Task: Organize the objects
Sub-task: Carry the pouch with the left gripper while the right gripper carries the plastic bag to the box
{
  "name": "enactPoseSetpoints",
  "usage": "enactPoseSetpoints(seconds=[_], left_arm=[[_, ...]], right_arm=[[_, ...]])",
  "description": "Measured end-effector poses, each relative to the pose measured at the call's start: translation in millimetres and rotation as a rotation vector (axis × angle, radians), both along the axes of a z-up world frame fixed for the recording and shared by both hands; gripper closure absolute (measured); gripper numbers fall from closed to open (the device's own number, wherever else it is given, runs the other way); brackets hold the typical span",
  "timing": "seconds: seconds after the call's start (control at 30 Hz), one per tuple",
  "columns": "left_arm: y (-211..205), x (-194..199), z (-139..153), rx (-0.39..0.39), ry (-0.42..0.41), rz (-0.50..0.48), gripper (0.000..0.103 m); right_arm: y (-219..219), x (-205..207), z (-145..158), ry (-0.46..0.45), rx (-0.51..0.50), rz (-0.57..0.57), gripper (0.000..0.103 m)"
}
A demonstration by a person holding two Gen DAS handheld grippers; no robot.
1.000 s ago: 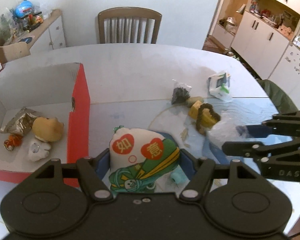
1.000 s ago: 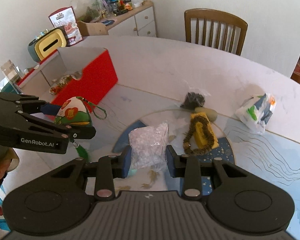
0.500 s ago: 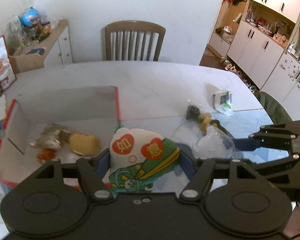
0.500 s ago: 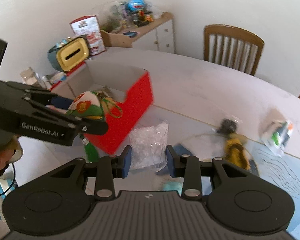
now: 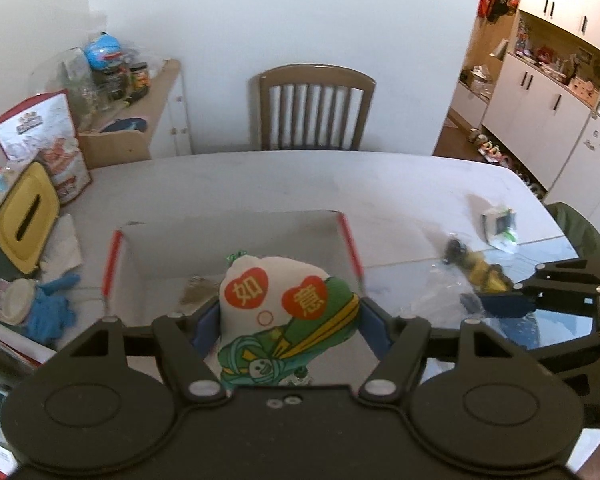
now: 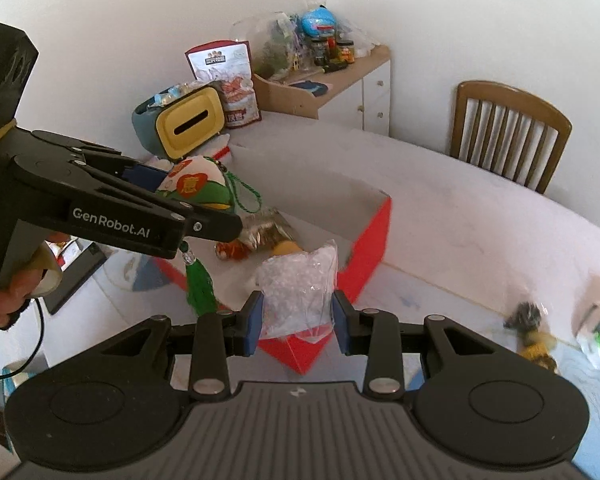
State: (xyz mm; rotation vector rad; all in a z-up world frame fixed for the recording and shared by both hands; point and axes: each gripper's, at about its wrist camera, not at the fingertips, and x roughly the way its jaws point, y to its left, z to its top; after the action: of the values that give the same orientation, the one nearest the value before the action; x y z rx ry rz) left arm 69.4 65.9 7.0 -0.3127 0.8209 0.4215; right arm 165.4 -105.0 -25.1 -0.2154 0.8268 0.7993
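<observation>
Lucky pouch (image 5: 288,320) is sitting between my left fingers (image 5: 210,326), which are pressing its two sides; I am gripping low on the body so the neck stands clear above them. It is a soft, stuffed cloth bag: white top, two red hearts with characters, green and yellow wrap below. In the right wrist view its green cord loop and tassel (image 6: 198,288) are hanging free under the fingers.

Clear bag (image 6: 298,292) of pale granules is being pinched between my right fingers (image 6: 254,322), crinkled plastic bulging up past them. I am taking it by the lower part, likely so the loose fill settles.

Beyond both sets of fingers the red box (image 6: 366,256) is lying open on the bench (image 5: 300,184), a few small items already inside. I judge both loads are meant for it.

Farther right of my fingers, a yellow block (image 5: 486,274) and a white packet (image 5: 500,226) are waiting.
</observation>
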Motion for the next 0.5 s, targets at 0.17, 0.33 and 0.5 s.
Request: enactPoseSetpoints(seconds=[0.17, 0.33, 0.5], left_arm=[[32.2, -4.2, -3.9, 0.018, 0.014, 0.035, 0.033], [62.2, -5.4, -12.1, 0.042, 0.036, 0.073, 0.033], [84.1, -0.6, -26.9, 0.046, 0.075, 0.085, 0.033]], right_arm=[[31.3, 9.5, 0.2, -0.013, -0.009, -0.009, 0.068], [60.2, 20.9, -5.9, -0.027, -0.032, -0.015, 0.068], [85.9, 36.0, -16.8, -0.035, -0.057, -0.03, 0.068]])
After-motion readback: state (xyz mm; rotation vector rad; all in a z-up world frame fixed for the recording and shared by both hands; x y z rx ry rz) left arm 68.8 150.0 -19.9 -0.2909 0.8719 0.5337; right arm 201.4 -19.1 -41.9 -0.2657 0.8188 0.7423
